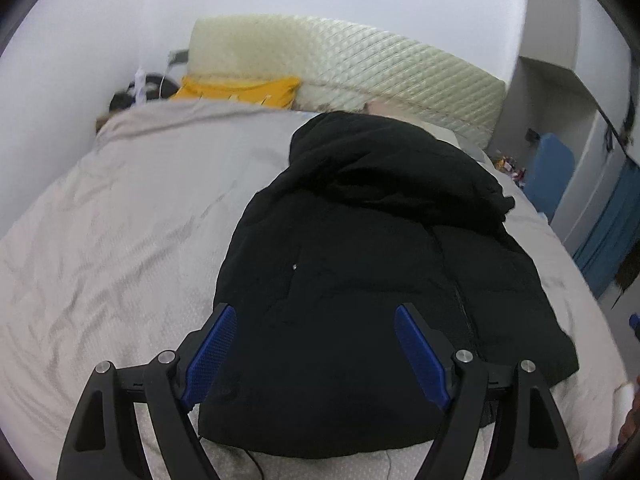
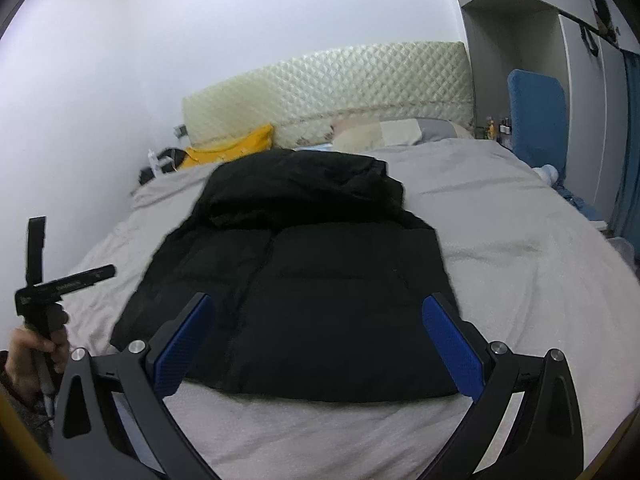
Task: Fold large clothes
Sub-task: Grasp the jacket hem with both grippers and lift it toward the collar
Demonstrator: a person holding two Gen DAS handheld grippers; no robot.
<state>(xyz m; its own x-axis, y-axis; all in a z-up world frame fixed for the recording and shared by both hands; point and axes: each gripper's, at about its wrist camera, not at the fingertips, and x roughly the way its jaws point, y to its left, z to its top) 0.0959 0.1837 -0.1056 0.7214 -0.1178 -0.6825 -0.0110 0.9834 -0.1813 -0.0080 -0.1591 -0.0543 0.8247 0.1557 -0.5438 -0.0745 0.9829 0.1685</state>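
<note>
A black padded hooded jacket [image 1: 360, 280] lies flat on the grey bed, hood toward the headboard, sleeves folded in. It also shows in the right wrist view [image 2: 312, 272]. My left gripper [image 1: 316, 320] is open and empty, its blue pads [image 1: 212, 356] held over the jacket's near hem. My right gripper [image 2: 316, 320] is open and empty above the same hem. The left gripper's handle and the hand holding it [image 2: 44, 300] show at the left of the right wrist view.
The grey bedsheet [image 1: 120, 240] spreads wide around the jacket. A cream quilted headboard [image 2: 340, 84] stands at the back, with a yellow pillow [image 2: 236, 148] and patterned pillows [image 2: 400, 130]. A blue chair [image 2: 536, 116] and wardrobe stand at the right.
</note>
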